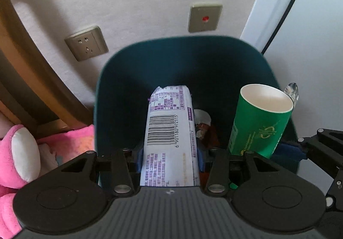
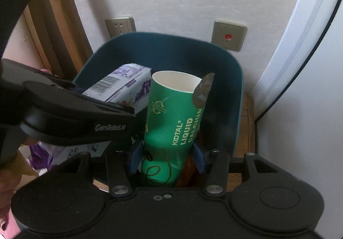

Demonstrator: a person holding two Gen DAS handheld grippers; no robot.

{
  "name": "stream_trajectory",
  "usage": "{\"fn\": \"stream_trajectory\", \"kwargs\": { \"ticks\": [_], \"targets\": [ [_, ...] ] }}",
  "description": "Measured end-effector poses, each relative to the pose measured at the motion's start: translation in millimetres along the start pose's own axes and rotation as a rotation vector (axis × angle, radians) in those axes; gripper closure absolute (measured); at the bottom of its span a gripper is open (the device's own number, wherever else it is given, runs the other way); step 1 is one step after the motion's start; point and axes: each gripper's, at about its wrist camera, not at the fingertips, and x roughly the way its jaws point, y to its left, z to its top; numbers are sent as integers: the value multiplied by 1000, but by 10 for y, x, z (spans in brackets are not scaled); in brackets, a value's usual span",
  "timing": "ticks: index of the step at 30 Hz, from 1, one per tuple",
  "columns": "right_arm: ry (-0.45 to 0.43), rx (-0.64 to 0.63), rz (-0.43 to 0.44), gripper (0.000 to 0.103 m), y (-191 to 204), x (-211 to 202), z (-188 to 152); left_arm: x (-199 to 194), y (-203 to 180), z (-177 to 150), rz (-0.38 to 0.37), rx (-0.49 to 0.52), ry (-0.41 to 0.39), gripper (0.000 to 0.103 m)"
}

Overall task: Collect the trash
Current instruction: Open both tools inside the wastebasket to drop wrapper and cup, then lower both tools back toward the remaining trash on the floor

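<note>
While over one bin (image 1: 150,63), left gripper (image 1: 170,158) clamps one carton (image 1: 169,131), right gripper (image 2: 166,158) one cup (image 2: 171,123).

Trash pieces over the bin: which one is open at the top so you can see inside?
The green paper cup in the right gripper. Its round mouth shows a white inside, while the purple-and-white carton in the left gripper is a closed box.

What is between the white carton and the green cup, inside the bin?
In the left wrist view, crumpled trash, white and brown, lies at the bottom of the bin, between the white carton and the green cup. Both are gripped.
</note>
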Motion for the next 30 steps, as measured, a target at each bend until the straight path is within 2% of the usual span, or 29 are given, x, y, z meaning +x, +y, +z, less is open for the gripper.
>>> {"fn": "stream_trajectory", "kwargs": {
  "ticks": [6, 12, 14, 15, 16, 18, 25, 28, 30],
  "targets": [
    [24, -5, 10, 54, 17, 155, 11, 213, 26, 45, 2, 3, 64, 59],
    [11, -21, 4, 53, 31, 186, 25, 233, 19, 48, -16, 7, 84, 58],
    [3, -15, 18, 53, 19, 155, 7, 231, 38, 41, -28, -4, 88, 55],
    [-4, -12, 21, 50, 12, 136, 3, 223, 39, 43, -31, -10, 88, 50],
    [-12, -9, 25, 47, 9, 107, -6, 212, 46, 40, -32, -16, 86, 42],
    [-27, -9, 35, 45, 1, 30, -20, 164, 52, 23, -32, -23, 67, 37],
    [-86, -28, 63, 39, -3, -344, -115, -38, 61, -70, -50, -38, 27, 36],
    [-117, -40, 76, 35, -22, -545, -180, -198, 52, -139, -63, -50, 1, 30],
    [-139, -46, 88, 35, -49, -697, -247, -325, 17, -198, -62, -47, -25, 30]
  ]
}}
